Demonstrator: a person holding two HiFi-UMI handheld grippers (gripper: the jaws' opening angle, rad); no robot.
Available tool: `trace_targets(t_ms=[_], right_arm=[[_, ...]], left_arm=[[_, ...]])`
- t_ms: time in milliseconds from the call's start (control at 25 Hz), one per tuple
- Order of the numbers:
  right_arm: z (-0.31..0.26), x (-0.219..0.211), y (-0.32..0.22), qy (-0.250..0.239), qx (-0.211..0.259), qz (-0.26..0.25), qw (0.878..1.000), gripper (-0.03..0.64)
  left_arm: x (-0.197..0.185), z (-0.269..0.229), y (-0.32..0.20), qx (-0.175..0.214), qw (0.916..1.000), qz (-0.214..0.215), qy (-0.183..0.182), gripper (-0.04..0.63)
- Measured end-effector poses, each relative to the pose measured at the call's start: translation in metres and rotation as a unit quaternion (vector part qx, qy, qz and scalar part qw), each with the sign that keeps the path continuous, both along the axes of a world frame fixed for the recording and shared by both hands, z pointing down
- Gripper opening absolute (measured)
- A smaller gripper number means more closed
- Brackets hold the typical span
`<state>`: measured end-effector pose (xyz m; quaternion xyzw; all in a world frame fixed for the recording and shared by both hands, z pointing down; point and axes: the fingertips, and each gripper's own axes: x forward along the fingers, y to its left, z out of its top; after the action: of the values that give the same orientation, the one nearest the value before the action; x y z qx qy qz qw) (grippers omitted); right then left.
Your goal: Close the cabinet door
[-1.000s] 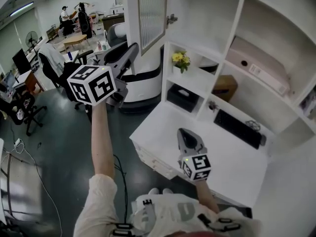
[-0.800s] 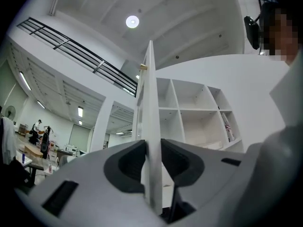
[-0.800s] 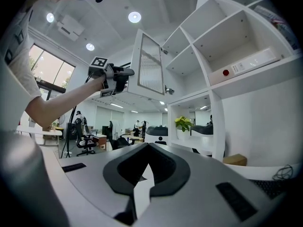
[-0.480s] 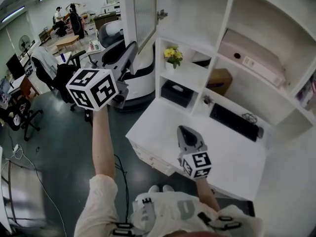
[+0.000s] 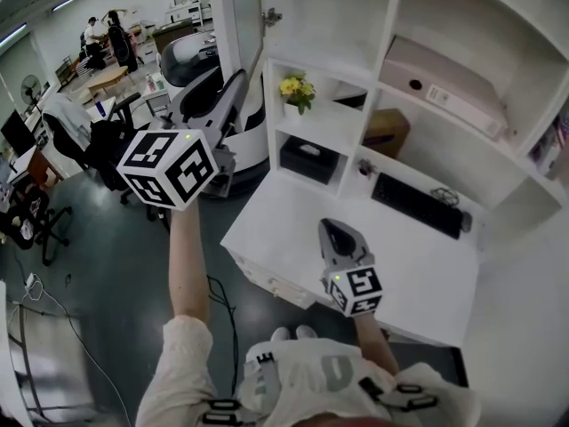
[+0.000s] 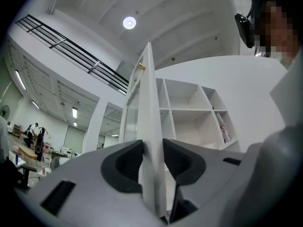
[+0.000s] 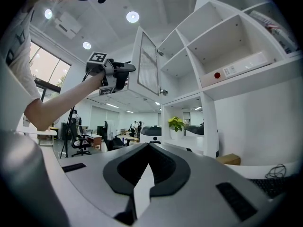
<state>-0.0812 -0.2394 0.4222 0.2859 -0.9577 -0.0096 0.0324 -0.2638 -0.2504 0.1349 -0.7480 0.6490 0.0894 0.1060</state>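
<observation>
The white cabinet door (image 5: pixel 247 16), with a ribbed glass pane, stands partly open at the left side of the shelf cabinet (image 5: pixel 391 25). My left gripper (image 5: pixel 238 85) is raised on an outstretched arm and has the door's free edge (image 6: pixel 150 126) between its pads, which touch both faces while the jaws are opening. From the right gripper view, the door (image 7: pixel 147 67) and the left gripper (image 7: pixel 125 69) show up high. My right gripper (image 5: pixel 333 229) hovers over the white desk (image 5: pixel 284 238), shut with nothing in it (image 7: pixel 149 148).
The shelves hold yellow flowers (image 5: pixel 296 89), a black box (image 5: pixel 307 158), a cardboard box (image 5: pixel 385 132) and a pale binder (image 5: pixel 453 74). A black keyboard (image 5: pixel 418 205) lies on the desk. A white machine (image 5: pixel 191 60) and office chairs (image 5: pixel 27 221) stand on the left.
The door has swung further toward the cabinet, with my left gripper following on its edge. The right gripper has stayed over the desk.
</observation>
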Motion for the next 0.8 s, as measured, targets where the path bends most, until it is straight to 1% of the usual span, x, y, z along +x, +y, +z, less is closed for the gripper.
trace_targets(t_ms=[200, 360, 560, 800], right_arm=[[0.0, 0.003, -0.003, -0.002, 0.0, 0.009, 1.0, 0.003], [-0.002, 0.007, -0.005, -0.005, 0.002, 0.018, 1.0, 0.003], [-0.008, 0.02, -0.011, -0.013, 0.006, 0.037, 0.999, 0.003], [-0.013, 0.035, -0.014, -0.016, 0.012, 0.055, 0.998, 0.003]], left_arm=[[0.018, -0.001, -0.01, -0.006, 0.9999, 0.012, -0.01, 0.144], [0.034, -0.002, -0.021, -0.006, 0.9996, -0.005, -0.028, 0.155], [0.049, -0.003, -0.032, -0.001, 0.9993, -0.022, -0.031, 0.158], [0.067, -0.004, -0.045, 0.012, 0.9985, -0.032, -0.043, 0.169]])
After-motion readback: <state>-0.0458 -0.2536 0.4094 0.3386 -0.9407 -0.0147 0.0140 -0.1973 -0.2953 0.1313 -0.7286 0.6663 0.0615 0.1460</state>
